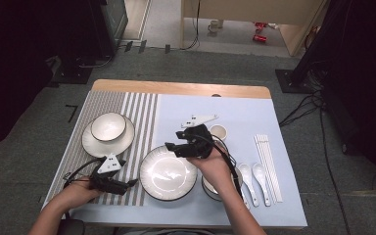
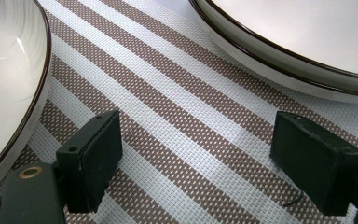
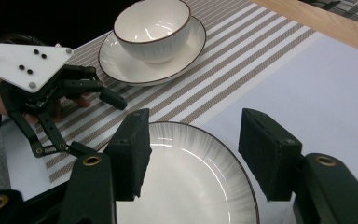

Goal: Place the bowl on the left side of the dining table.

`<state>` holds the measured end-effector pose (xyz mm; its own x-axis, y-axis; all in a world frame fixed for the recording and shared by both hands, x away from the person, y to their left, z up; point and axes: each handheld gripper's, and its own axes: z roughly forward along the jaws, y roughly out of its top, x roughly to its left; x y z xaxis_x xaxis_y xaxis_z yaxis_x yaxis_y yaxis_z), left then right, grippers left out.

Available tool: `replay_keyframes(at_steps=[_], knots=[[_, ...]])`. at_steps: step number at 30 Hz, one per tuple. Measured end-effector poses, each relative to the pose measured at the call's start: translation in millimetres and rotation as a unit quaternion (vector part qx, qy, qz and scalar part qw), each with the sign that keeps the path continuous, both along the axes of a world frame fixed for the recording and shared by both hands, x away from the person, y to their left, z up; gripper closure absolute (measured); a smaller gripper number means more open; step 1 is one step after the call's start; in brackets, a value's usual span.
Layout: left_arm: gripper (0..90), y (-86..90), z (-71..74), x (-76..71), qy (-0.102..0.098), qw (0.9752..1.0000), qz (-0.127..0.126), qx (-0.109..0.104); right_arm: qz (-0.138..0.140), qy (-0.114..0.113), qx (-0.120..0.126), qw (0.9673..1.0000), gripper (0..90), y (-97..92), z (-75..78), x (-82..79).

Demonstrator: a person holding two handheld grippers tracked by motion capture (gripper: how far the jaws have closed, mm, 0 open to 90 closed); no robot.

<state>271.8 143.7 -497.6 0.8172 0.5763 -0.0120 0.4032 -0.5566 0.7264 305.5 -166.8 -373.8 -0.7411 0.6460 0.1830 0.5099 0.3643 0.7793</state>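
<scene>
**Right jaws over the large plate; left jaws waiting on the striped mat**

High view and 2 gripper views of a table setting. The right gripper (image 1: 176, 142) hangs above the far rim of the large white ribbed plate with a dark rim (image 1: 168, 172), which lies at the centre-front of the table (image 1: 176, 88), partly on the pale blue mat (image 1: 245, 117) and just beside the brown-and-white striped woven mat (image 1: 139, 105). In the right gripper view its 2 black jaws stand spread with nothing between them, and the plate (image 3: 191, 172) lies directly below and ahead of them, its near rim passing under the gap. The plate is round, so no long axis constrains the approach; the rim is the likely place to grip, though whether the jaws are yet level with it is hard to judge. The left gripper (image 1: 127, 185) rests low on the striped mat to the plate's left, jaws also spread and empty, pointing between the plate (image 2: 307, 42) and the white bowl on its saucer (image 1: 107, 128). The right hand is the nearer to the plate.
</scene>
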Motion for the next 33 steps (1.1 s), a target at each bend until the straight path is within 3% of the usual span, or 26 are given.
replay_keyframes(at_steps=[33], knots=[[16.6, 0.1, 0.0, 0.1, 0.0, 1.0, -0.001, 0.001, -0.008, 0.005, 0.0, 0.9999, 43.7, -52.4, -10.5, -6.5]])
